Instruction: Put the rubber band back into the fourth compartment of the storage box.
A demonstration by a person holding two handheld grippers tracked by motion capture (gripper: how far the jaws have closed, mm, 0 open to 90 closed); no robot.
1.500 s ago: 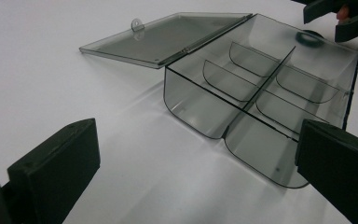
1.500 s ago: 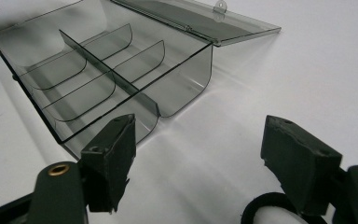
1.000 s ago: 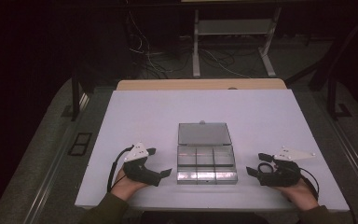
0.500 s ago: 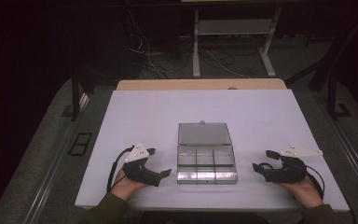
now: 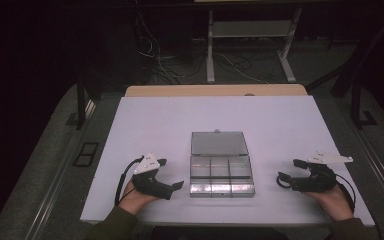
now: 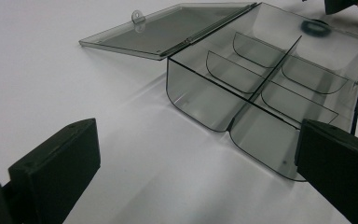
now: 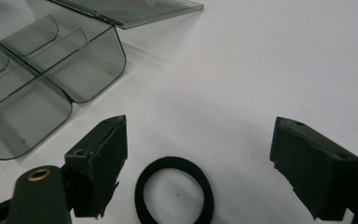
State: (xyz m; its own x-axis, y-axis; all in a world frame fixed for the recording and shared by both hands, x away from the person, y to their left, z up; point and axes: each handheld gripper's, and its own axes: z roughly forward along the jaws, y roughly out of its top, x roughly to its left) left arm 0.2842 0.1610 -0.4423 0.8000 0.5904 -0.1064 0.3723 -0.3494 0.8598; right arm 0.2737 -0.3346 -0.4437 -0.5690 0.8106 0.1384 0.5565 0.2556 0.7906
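- Our left gripper [image 5: 171, 175] rests open beside the clear box [image 5: 222, 172].
- The box sits mid-table, lid back, compartments empty.
- Our right gripper [image 5: 288, 171] stands open around the black ring [image 7: 174, 191]; we judge closing on it comes next.

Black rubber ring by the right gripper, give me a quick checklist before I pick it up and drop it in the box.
1. Right gripper fingers open: ok.
2. Black rubber ring flat on the white table, between the fingers: ok.
3. Ring gripped: not ok, pads not touching it.
4. Clear smoky plastic compartment box lid open, lying flat behind: ok.
5. Compartments empty: ok.
6. Left gripper open beside the box, not touching it: ok.
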